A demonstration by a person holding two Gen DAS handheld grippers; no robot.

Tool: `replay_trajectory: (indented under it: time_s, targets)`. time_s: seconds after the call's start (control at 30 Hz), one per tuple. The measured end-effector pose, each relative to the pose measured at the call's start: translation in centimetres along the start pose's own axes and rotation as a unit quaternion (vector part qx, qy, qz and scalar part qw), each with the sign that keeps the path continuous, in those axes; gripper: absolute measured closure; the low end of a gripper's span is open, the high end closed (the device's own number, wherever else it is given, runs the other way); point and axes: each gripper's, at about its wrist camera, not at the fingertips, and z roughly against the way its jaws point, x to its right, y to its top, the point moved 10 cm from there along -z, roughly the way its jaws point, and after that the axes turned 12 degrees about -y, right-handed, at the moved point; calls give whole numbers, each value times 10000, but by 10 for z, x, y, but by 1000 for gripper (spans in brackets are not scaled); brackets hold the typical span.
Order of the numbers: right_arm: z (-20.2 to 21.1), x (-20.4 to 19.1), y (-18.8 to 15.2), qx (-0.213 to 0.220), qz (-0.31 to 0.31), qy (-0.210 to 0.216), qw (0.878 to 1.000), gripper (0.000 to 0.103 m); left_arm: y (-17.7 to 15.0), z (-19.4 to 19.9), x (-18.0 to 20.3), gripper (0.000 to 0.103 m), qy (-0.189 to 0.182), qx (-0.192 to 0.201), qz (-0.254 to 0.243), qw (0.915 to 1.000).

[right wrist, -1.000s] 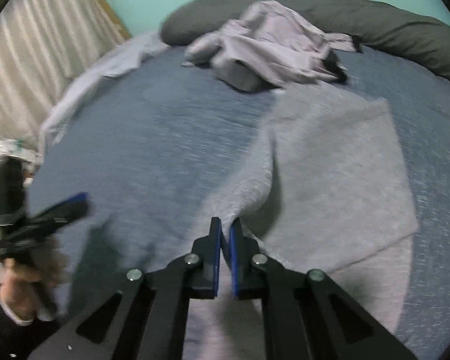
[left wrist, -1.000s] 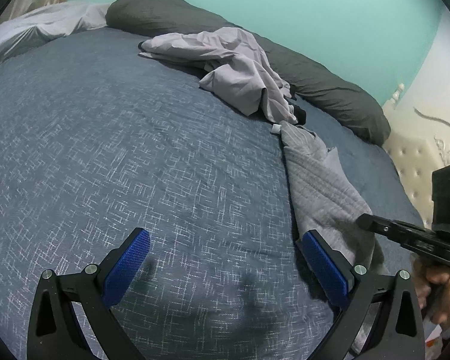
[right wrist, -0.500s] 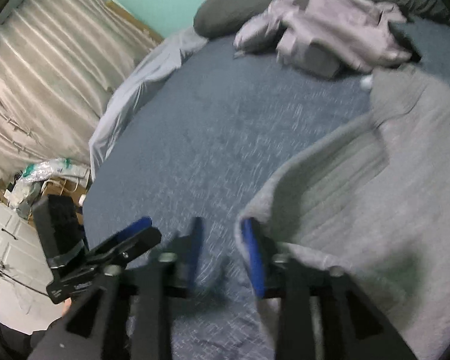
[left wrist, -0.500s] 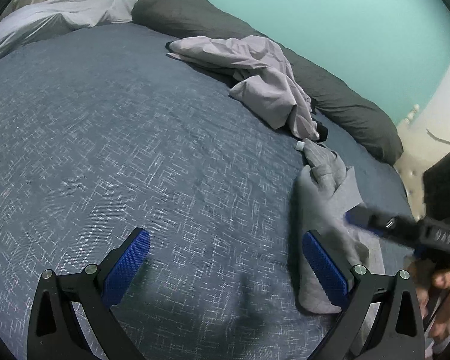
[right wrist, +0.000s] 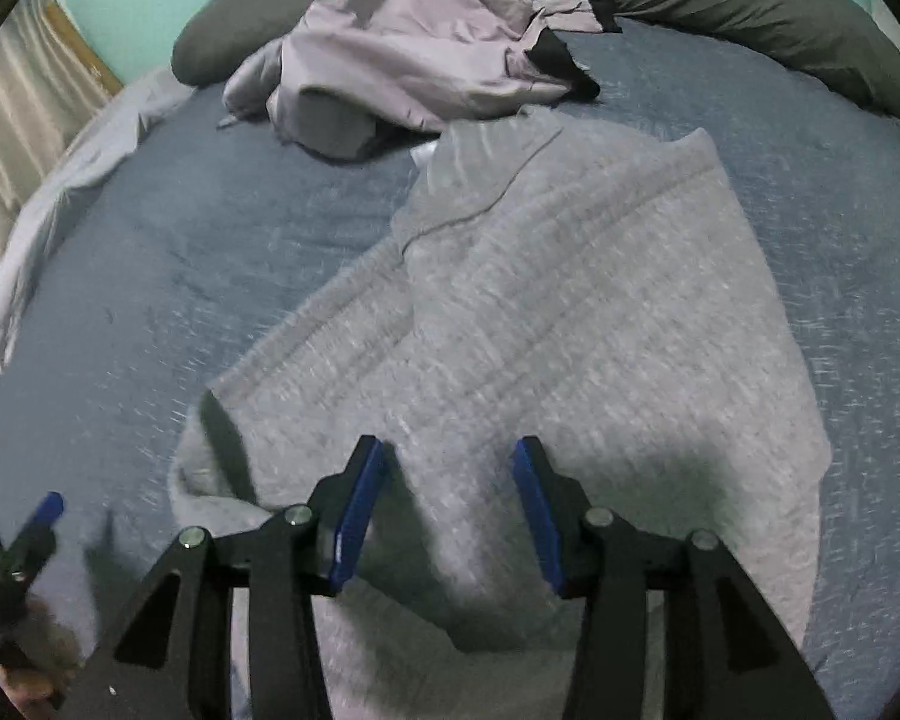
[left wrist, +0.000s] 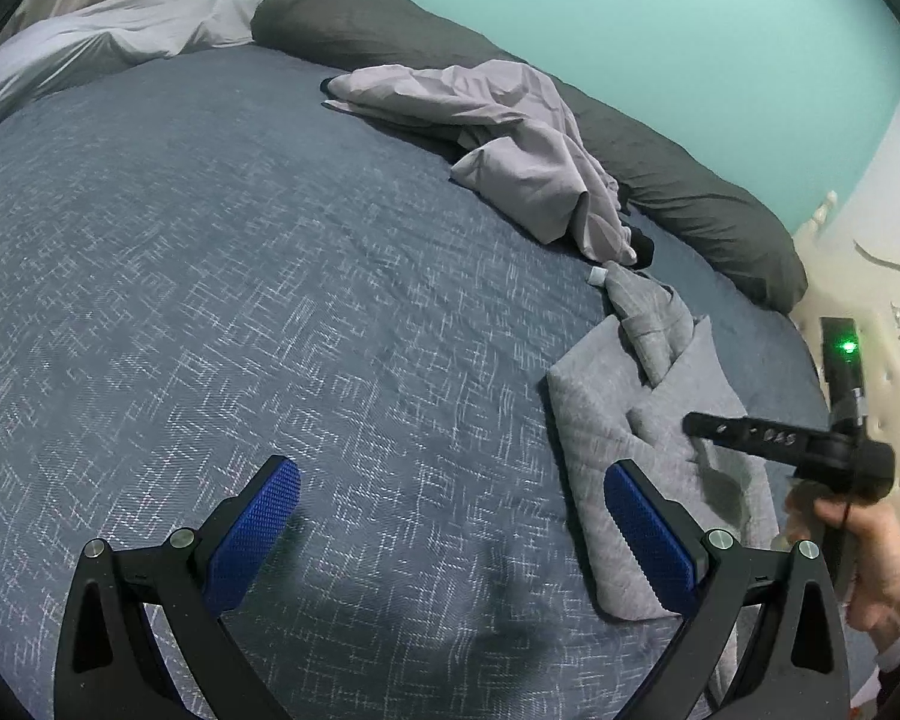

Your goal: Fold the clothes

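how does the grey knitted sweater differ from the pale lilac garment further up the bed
The grey knitted sweater is thick, ribbed and darker; the pale lilac garment is thin, smooth and lighter. The sweater lies mostly flat, one side folded over; the lilac garment is a crumpled heap. The sweater sits under the right gripper, whose jaws have just been opening, nothing pinched; the lilac garment lies against the dark grey pillow. Both rest on the blue bedspread.

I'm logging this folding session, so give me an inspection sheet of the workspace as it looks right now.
Surface: bed with dark blue patterned cover.
Job's things: grey knit garment, partly folded; crumpled lilac garment behind it.
Clutter: small white object by the grey garment.
Grippers: left gripper open over bare cover; right gripper jaws have just been opening, pads clear of the knit.
Cables: nothing seen.
Surroundings: long dark grey pillow, teal wall.
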Motion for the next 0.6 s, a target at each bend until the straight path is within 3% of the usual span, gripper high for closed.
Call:
replay_trajectory:
  time_s: [0.03,0.1,0.17,0.6]
  targets:
    - [-2,0,-1,24,112,-74,9999,60,0,0,0,0,1,-3,1,10000]
    - [-5,2,-3,81,275,-183,9994,85,0,-1,-1,0,-2,-2,16,10000]
    - [2,11,-2,183,157,-117,9996,95,1,-2,-1,0,-6,-1,23,10000]
    - [105,77,31,1230,-421,214,9913,96,-1,-6,7,0,-35,-50,-76,10000]
